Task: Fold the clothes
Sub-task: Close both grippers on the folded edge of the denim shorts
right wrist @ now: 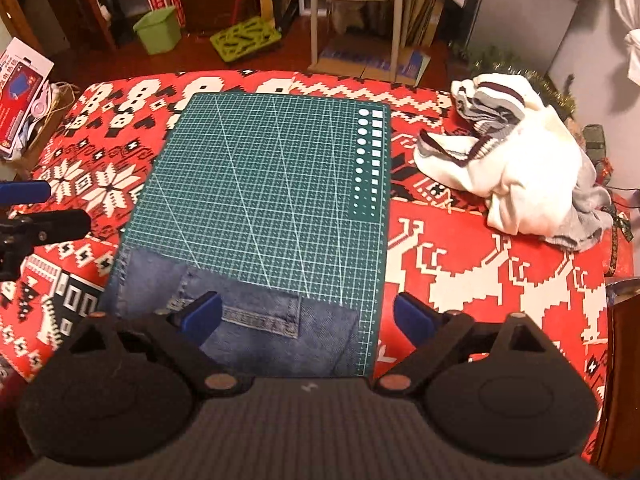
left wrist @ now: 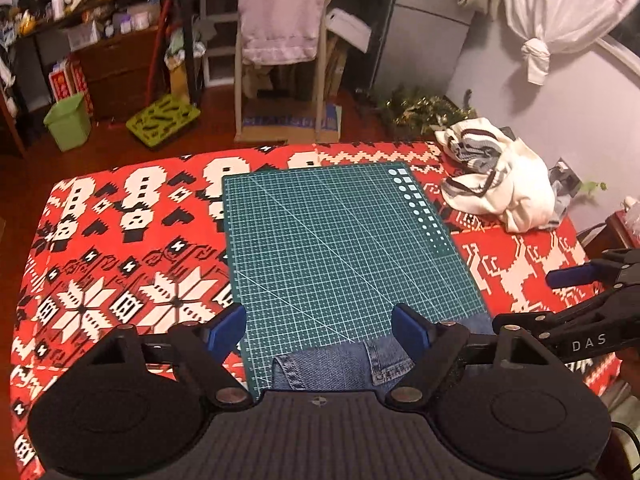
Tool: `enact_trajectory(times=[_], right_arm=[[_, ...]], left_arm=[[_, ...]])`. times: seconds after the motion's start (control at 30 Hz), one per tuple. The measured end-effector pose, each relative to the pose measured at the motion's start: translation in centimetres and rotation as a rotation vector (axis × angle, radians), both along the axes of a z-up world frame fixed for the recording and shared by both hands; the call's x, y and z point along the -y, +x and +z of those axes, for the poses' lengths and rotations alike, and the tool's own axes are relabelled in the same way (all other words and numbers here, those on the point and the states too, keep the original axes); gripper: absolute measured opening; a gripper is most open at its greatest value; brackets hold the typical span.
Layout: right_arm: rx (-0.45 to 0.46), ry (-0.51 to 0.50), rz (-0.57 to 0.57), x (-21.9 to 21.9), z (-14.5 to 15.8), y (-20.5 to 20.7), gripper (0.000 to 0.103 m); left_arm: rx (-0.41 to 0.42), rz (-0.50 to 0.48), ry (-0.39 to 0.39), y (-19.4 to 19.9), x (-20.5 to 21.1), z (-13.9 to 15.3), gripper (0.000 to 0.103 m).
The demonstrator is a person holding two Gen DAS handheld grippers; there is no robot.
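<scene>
Denim piece (right wrist: 248, 320) lies at six o'clock on the mat (right wrist: 264, 184), under my right tool (right wrist: 308, 312); both tools gape wide, left tool (left wrist: 320, 328) alongside

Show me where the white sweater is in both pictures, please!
Left wrist view: the white sweater lies crumpled at the right, on the red blanket, beyond the far right corner of the green cutting mat.
Right wrist view: the white sweater sits at the upper right, again on the red blanket, right of the mat.
Shared landmark: the mat's column of white dots and squares, on the side nearest the sweater.
</scene>
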State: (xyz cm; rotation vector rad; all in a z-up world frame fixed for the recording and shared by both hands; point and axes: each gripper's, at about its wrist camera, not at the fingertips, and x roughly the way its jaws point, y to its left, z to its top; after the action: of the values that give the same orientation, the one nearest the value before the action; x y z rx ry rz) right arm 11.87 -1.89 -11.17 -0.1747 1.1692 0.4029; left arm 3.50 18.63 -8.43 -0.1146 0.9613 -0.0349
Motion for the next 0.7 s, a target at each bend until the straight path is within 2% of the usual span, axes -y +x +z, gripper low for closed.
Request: enact_trajectory(times=[0.13,0.23,0.33,0.4,0.47,0.53,0.6,0.7], right_arm=[[-0.072,0.011,-0.029,0.6,1.2,0.4,0.092],[-0.100,0.014,-0.079,2.1,0.9,-0.6,0.087],[-0.153,0.012,-0.129,3.4,-1.1,-1.5,0.071],[-0.186,0.015,-0.147,4.4,-3.2,-2.2,0.049],[-0.204,0.004,-0.148,4.9,-5.1,-2.8,0.037],[-0.223,-0.009,-0.165,5.2,-6.9,-3.3,0.032],[-0.229,-0.006,-0.175,5.4,-8.2,-3.5,0.027],[-0.212,-0.021,-0.170,5.4,-9.7,-3.6,0.025]], left_arm=[[-0.065,0.027,-0.010,0.2,-0.7,1.0,0.081],[-0.159,0.029,-0.005,0.0,-1.1,-0.2,0.080],[-0.236,0.032,0.023,-0.6,-1.5,-2.5,0.078],[-0.257,0.017,0.051,-1.1,-1.7,-4.1,0.074],[-0.276,0.005,0.073,-1.5,-2.0,-5.5,0.066],[-0.304,0.014,0.083,-1.7,-2.4,-6.4,0.056],[-0.330,0.016,0.060,-1.9,-2.7,-7.2,0.056],[-0.359,-0.007,0.040,-2.3,-2.7,-8.4,0.056]])
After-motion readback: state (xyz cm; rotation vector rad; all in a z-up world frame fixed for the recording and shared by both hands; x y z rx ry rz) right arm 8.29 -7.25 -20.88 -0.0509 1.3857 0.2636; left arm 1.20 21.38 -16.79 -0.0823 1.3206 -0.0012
